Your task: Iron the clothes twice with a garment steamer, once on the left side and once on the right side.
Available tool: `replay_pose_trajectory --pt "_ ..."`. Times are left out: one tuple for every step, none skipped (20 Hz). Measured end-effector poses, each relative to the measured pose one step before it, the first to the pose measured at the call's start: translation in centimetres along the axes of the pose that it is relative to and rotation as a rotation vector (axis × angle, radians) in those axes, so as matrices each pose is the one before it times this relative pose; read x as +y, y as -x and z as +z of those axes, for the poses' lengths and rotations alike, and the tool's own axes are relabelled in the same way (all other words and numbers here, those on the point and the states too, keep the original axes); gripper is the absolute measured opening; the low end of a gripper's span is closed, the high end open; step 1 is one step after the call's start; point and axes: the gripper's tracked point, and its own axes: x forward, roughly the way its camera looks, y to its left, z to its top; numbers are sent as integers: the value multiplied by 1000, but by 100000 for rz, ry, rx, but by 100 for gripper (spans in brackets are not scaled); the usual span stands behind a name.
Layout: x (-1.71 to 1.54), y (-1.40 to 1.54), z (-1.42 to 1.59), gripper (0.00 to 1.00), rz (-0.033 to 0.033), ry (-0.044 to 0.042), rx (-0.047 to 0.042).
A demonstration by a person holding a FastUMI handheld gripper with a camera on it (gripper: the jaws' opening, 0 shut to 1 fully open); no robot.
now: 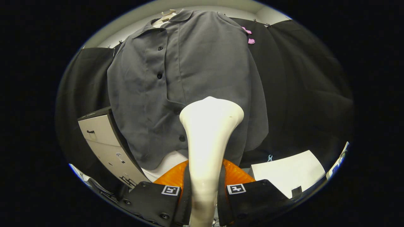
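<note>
- The gripper (203, 189) is clenched on the narrow handle of the cream-white plastic garment steamer (208, 138); both fingers press against its sides, low between the two black finger blocks with square markers.
- The steamer's long axis runs straight ahead from the fingers, widening into a broad rounded head that points at the garment.
- Just beyond that head hangs the dark grey short-sleeved button-up shirt (195, 78) on a pale hanger (165, 16), its black button placket running top to bottom a little to the left of the steamer head.
- The head sits low on the shirt, over the panel right of the placket, near the hem; whether it touches the cloth I cannot tell.
- Judgement: a pass on this side means travelling up or down along the shirt's vertical length, keeping the head parallel to the placket.
- Behind the fingers shows an orange rounded object (235, 175); a grey cabinet (104, 138) stands left, a white sheet (287, 171) lies right.
</note>
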Motion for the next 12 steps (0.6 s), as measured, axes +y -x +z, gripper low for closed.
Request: replay_pose_trajectory --pt "-51 -13 -659 41 -237 -411 843" --pt "-235 120 -870 40 -503 -126 1189" --pt "-148 60 -742 41 -234 -92 1202" --pt "-48 355 -699 41 393 199 1451" --pt "-115 431 -471 41 396 89 638" --pt "-133 583 33 41 121 69 -470" --pt "-107 751 67 41 -129 532 -875" --pt "-12 788 308 41 -371 511 -964" --pt "70 957 505 41 -75 65 -1312" --pt "264 935 578 41 489 -429 -1159" --pt "323 825 838 41 502 -625 -1464" --pt "315 797 802 41 513 -448 -1569"
